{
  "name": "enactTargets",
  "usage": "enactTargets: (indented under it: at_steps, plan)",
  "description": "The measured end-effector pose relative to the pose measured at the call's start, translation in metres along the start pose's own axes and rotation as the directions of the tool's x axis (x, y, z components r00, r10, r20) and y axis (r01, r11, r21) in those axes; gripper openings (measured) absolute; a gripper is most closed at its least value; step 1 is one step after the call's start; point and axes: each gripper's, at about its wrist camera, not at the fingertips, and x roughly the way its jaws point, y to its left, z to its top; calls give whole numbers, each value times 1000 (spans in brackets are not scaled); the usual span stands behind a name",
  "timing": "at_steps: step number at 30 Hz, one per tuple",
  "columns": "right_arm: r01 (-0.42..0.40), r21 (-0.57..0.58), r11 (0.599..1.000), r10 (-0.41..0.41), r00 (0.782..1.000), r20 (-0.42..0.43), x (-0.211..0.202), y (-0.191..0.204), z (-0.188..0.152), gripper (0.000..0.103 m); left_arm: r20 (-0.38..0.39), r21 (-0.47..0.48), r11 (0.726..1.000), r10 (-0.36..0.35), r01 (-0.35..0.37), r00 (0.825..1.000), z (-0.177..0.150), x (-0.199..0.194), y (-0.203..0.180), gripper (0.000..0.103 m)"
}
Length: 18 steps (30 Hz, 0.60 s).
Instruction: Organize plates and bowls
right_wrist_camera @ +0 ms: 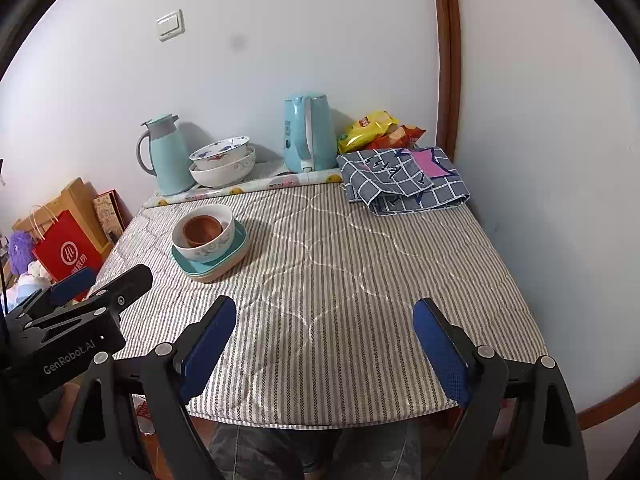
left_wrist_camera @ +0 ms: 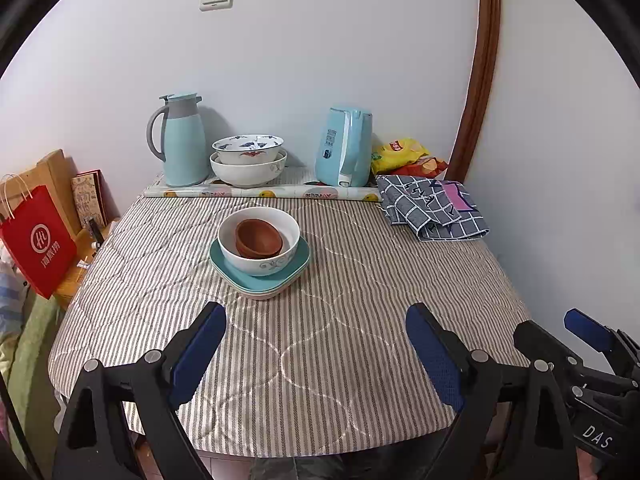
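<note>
A brown bowl (left_wrist_camera: 258, 238) sits inside a white bowl (left_wrist_camera: 276, 264), which stands on stacked teal and cream square plates (left_wrist_camera: 260, 286) mid-table. The same stack shows in the right wrist view (right_wrist_camera: 208, 246). Two nested white bowls (left_wrist_camera: 248, 160), the upper with a blue pattern, stand at the back by the wall, also in the right wrist view (right_wrist_camera: 222, 162). My left gripper (left_wrist_camera: 316, 340) is open and empty above the near table edge. My right gripper (right_wrist_camera: 324, 340) is open and empty, to the right of the left one.
A teal thermos jug (left_wrist_camera: 182, 140) and teal kettle (left_wrist_camera: 346, 146) stand at the back. Snack bags (left_wrist_camera: 404, 154) and a folded checked cloth (left_wrist_camera: 432, 206) lie back right. A red bag (left_wrist_camera: 36, 240) is left of the striped table (left_wrist_camera: 360, 300). Wall on the right.
</note>
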Motion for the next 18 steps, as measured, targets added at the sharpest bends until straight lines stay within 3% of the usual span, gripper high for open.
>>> enactTargets:
  at_steps: [18]
  plan:
    - [-5,0,1000,5,1000,4,-2,0,-1,89,-3,-2,1000,-12,12,1000,0,1,1,91]
